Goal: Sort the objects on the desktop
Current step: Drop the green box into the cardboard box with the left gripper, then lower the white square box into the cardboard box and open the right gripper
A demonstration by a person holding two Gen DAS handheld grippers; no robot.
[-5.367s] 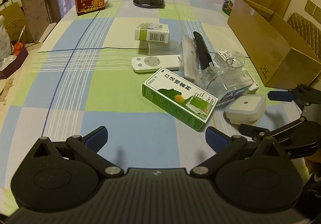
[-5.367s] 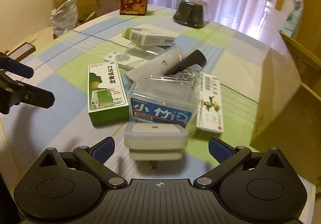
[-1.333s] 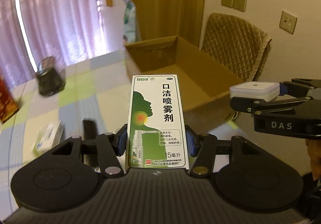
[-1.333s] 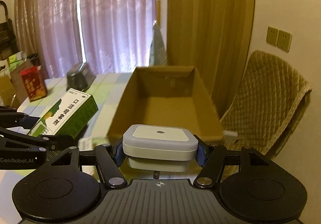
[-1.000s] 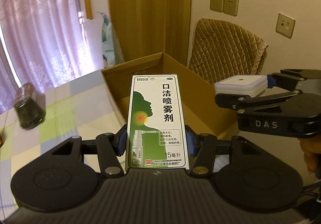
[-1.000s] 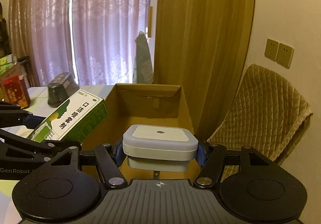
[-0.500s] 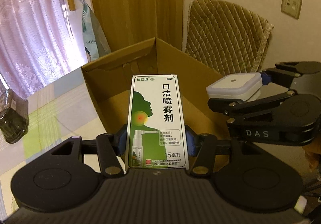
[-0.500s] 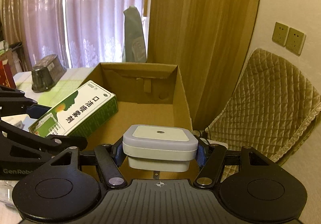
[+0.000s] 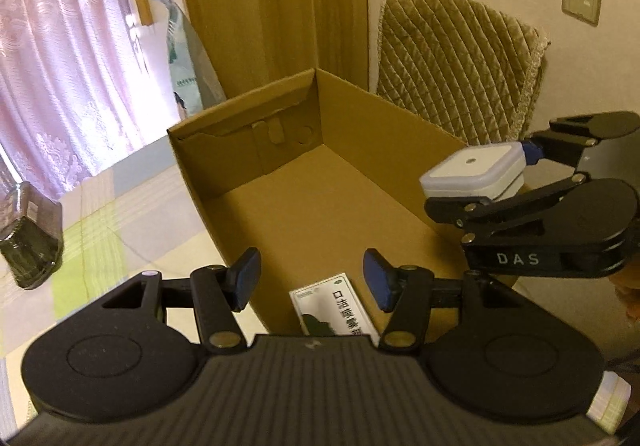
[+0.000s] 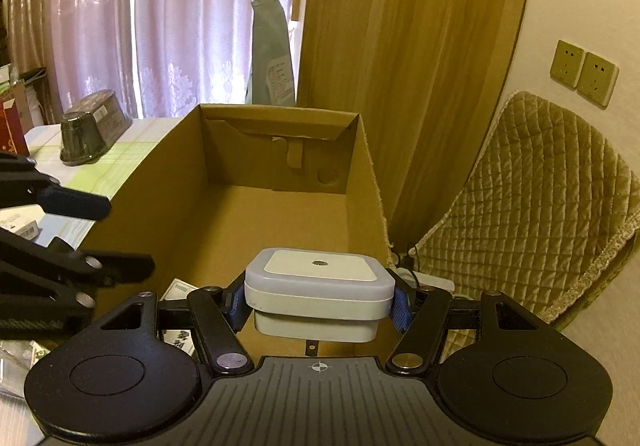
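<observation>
**Operator:** My left gripper (image 9: 312, 284) has its blue pads spread apart with nothing between them, poised above the near end of the cardboard box (image 9: 400, 118). The green-and-white spray carton (image 9: 334, 308) lies flat on the box floor just below it, half hidden behind the gripper body. My right gripper (image 10: 318, 304) is clamped on the white square plug-in light (image 10: 318, 288), pads squeezing its two sides, a prong poking out underneath.

**Spotter:** So the light goes in next. Where would you drop it?

**Operator:** I judge the bare floor toward the middle of the box is best, farther in than the carton. The light hangs over the near right part, close to the right wall. I'd push forward a little and lower it before letting go, so it doesn't tumble onto its prongs or strike the carton.

**Spotter:** Any clash with the left side?

**Operator:** Possibly. In the right wrist view the left gripper's fingers (image 10: 76, 204) reach in over the left wall. I'd lift the left one clear first, back toward the checked surface (image 9: 100, 246) where the dark tub (image 9: 32, 242) sits, then part the right pads slowly.
</observation>
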